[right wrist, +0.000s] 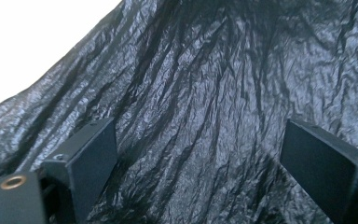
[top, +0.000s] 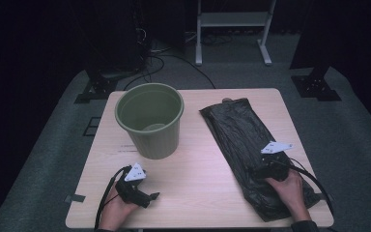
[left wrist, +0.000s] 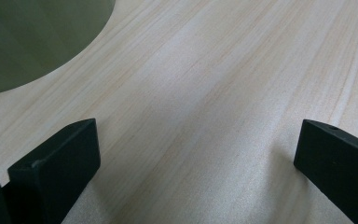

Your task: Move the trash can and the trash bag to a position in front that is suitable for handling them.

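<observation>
Resting my right hand (top: 286,186) low over the near end of the black bag (top: 241,133) lying right of the green bin (top: 150,118), I see the right gripper (right wrist: 198,154) spread wide over crinkled plastic, gripping nothing.

Dim room in the high view, everything past the table (top: 198,188) sinking into near-black, the floor a murky grey-green. Light falls from above onto the pale wood, soft and even, no hard glare there. The green bin (top: 150,120) throws a faint shadow at its base; its inside is darker than its rim. The black bag (top: 241,140) swallows detail, just dull sheen on its creases. The picture is soft and a bit grainy. Left gripper view: wood grain fairly sharp, near jaws slightly soft, gentle shadows beneath them. Right gripper view: crinkled plastic glints silver-white, and the top left corner is blown out to pure white
</observation>
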